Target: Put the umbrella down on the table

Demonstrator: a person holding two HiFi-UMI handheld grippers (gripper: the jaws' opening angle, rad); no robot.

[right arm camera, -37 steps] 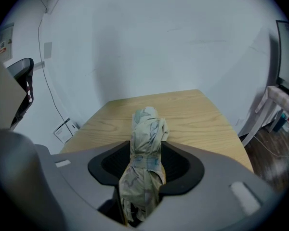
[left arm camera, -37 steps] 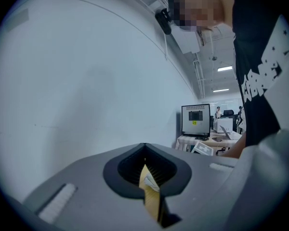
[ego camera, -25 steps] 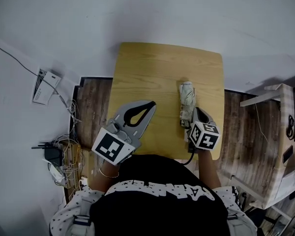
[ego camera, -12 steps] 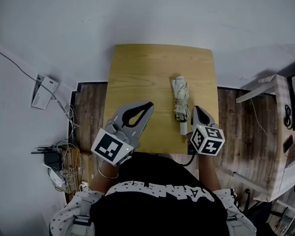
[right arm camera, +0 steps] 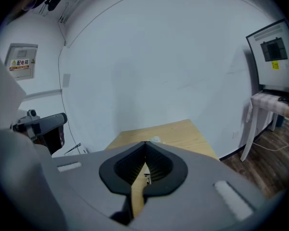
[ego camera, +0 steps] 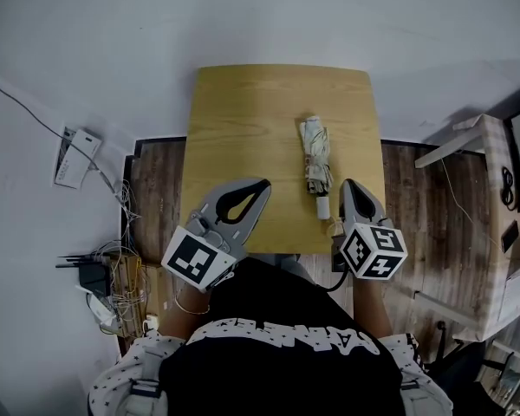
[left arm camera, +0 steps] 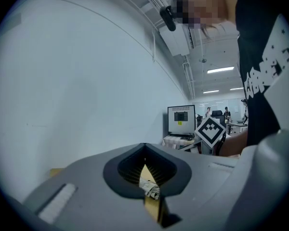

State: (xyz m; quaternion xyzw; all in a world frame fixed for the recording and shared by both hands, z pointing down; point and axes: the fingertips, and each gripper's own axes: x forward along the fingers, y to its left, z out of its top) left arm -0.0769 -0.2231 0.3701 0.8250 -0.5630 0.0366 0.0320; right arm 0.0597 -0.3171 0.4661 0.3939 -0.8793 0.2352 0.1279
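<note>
Jaws together, rolled crumpled umbrella (ego camera: pixel 315 157), woodgrain table (ego camera: pixel 243 120)

Right gripper (ego camera: pixel 350 185) has pulled back and lifted off the folded umbrella (ego camera: pixel 315 158). A second ago its tip sat at the handle end. Now it's clear of it, by the table's (ego camera: pixel 243 120) near edge. Umbrella left lying flat, untouched.

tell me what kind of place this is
Likely an office or lab workspace: a computer monitor stands in the background, ceiling strip lights run overhead, and a tangle of cables lies on the wood floor.
</note>
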